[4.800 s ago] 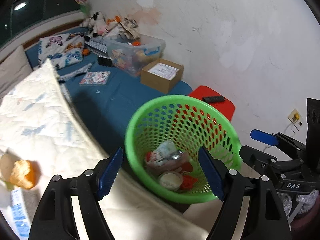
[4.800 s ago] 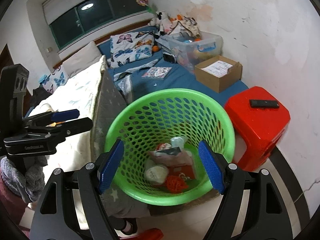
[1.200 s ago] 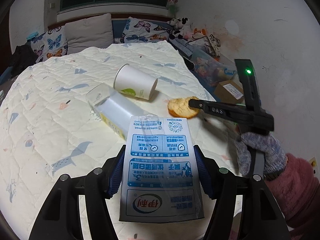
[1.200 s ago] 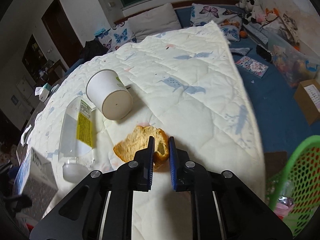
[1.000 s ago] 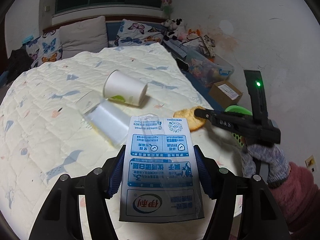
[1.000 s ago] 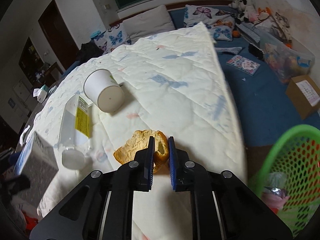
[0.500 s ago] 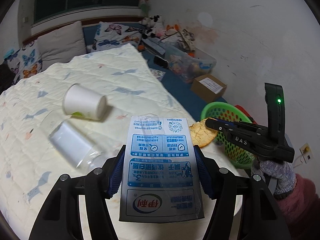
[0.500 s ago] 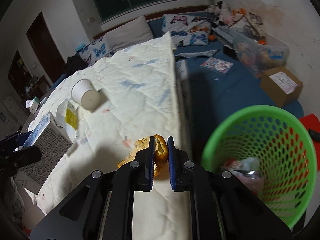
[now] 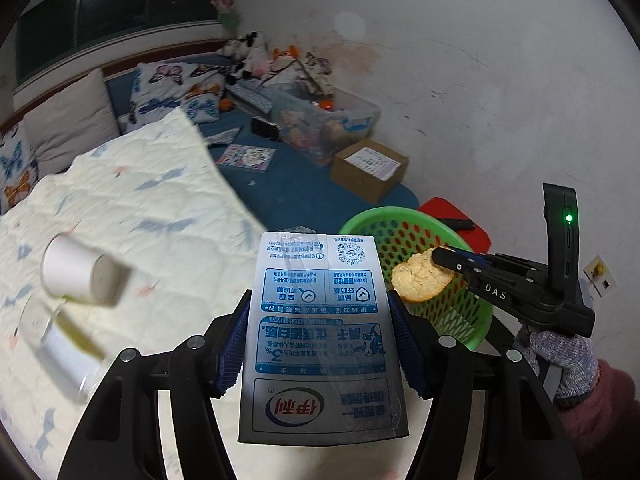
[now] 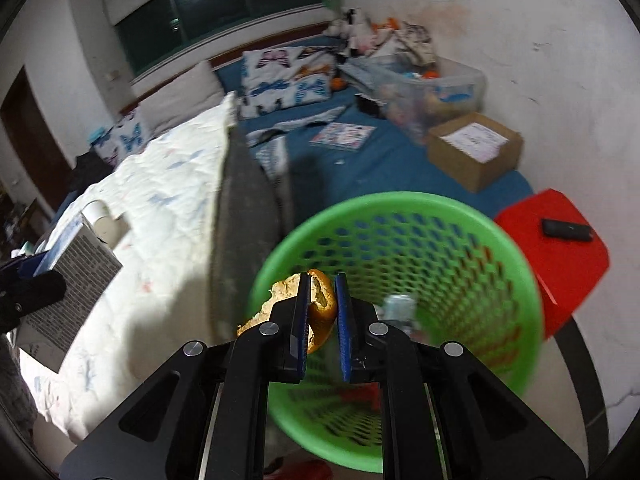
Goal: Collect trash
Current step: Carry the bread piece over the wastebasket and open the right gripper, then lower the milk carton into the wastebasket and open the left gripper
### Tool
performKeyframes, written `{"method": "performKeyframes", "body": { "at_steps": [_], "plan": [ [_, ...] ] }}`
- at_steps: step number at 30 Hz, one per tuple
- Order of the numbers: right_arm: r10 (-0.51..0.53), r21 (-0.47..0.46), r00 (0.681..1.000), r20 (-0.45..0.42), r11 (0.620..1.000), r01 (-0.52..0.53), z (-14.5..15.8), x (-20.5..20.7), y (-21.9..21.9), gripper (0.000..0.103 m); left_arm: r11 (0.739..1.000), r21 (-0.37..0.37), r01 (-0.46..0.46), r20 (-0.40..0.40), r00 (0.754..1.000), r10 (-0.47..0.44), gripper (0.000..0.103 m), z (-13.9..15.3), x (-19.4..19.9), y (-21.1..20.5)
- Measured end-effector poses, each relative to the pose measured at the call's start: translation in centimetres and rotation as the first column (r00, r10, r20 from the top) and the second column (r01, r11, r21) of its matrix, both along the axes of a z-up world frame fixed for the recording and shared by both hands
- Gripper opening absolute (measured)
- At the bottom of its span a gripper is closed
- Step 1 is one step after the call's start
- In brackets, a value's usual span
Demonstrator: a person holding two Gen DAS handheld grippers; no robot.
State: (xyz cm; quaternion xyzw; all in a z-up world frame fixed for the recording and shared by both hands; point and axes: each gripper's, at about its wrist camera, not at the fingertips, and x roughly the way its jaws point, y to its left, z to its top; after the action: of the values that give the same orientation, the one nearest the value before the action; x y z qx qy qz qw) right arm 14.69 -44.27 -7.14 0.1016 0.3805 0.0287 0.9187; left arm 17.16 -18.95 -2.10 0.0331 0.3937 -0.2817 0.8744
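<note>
My left gripper [image 9: 318, 336] is shut on a blue and white milk carton [image 9: 320, 320] and holds it above the quilt's edge. My right gripper [image 10: 322, 296] is shut on a piece of bread [image 10: 280, 300] and holds it over the near rim of the green mesh basket [image 10: 516, 272]. In the left wrist view the bread [image 9: 420, 280] hangs in front of the basket [image 9: 460, 320], with the right gripper [image 9: 444, 258] beside my carton. Some trash lies in the basket's bottom.
A white paper cup [image 9: 80, 272] and a clear plastic bottle [image 9: 60, 352] lie on the quilted bed [image 9: 140, 208]. A red stool [image 10: 560, 256] with a black remote [image 10: 566, 229] stands right of the basket. A cardboard box [image 10: 476, 148] and clear bin [image 10: 424, 84] sit behind.
Both grippers have swung right from the bed toward the basket, carrying the carton and the bread. The bread is now over the basket's rim.
</note>
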Motion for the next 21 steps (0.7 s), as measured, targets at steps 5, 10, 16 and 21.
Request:
{"method": "performKeyframes", "body": {
  "at_steps": [5,10,16,21],
  "plan": [
    [-0.062,0.002,0.998,-0.013,0.998,0.062,-0.5,-0.8,-2.5,0.016,0.999,0.000,0.049,-0.006,0.999,-0.049,0.062,-0.2,0.4,-2.8],
    [-0.102,0.010,0.994,-0.026,0.995,0.103,-1.1,-1.6,-4.2,0.017,0.996,0.008,0.092,0.007,0.996,-0.092,0.062,-0.1,0.6,-5.1],
    [-0.120,0.023,0.992,-0.033,0.992,0.120,-1.2,-2.4,-5.0,0.021,0.994,-0.006,0.113,-0.016,0.993,-0.113,0.062,-0.6,1.5,-7.3],
    [-0.136,0.029,0.990,-0.023,0.990,0.137,-1.0,-3.3,-5.6,0.027,0.991,-0.011,0.131,-0.043,0.990,-0.132,0.063,-1.2,2.4,-9.0]
  ]
}}
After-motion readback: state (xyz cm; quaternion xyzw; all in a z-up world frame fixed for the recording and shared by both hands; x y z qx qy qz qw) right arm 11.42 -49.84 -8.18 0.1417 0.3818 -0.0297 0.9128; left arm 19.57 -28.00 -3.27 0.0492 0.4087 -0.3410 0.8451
